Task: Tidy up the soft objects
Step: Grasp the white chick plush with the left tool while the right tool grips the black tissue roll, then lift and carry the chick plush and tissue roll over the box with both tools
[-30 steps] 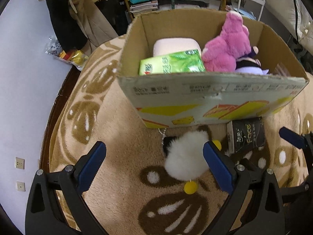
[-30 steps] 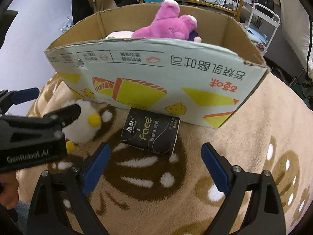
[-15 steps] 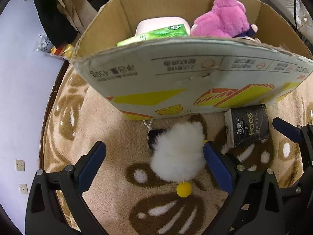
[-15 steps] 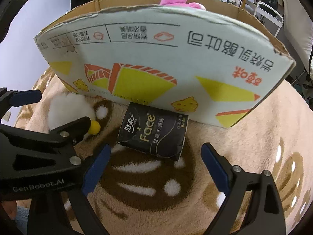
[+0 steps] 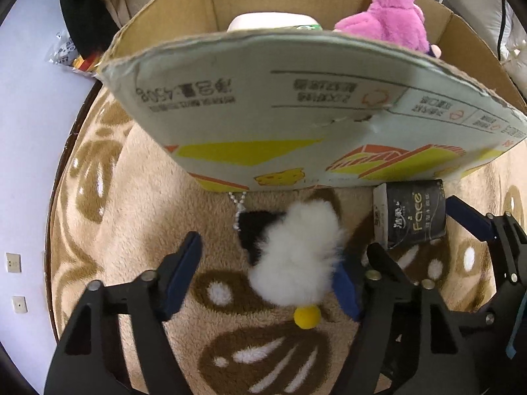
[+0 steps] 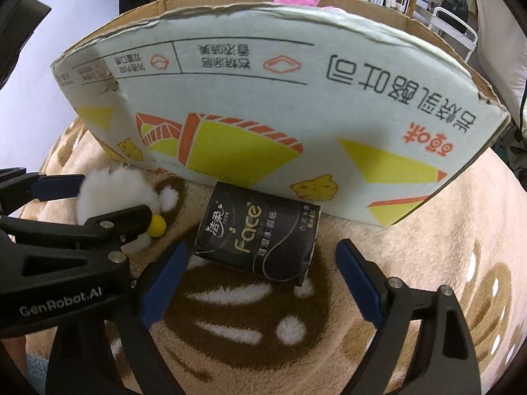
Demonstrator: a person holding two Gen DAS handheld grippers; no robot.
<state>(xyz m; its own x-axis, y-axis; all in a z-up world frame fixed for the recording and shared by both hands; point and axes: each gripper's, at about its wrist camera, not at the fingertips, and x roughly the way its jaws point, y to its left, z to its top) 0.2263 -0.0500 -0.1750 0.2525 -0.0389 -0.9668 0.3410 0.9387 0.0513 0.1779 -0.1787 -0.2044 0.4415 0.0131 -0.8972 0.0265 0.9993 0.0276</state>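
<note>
My left gripper (image 5: 266, 273) is closing around the white plush keychain (image 5: 296, 260) lying on the rug (image 5: 131, 217) before the cardboard box (image 5: 296, 115); its far pad seemingly touches fur. My right gripper (image 6: 260, 279), spread, narrows toward the black tissue pack (image 6: 257, 240). Squeeze mid-body, avoiding the bead chain (image 5: 237, 210).

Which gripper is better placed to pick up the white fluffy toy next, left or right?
Left. The left gripper already straddles the white fluffy toy and its jaws are closing, while the right gripper faces the black tissue pack.
</note>
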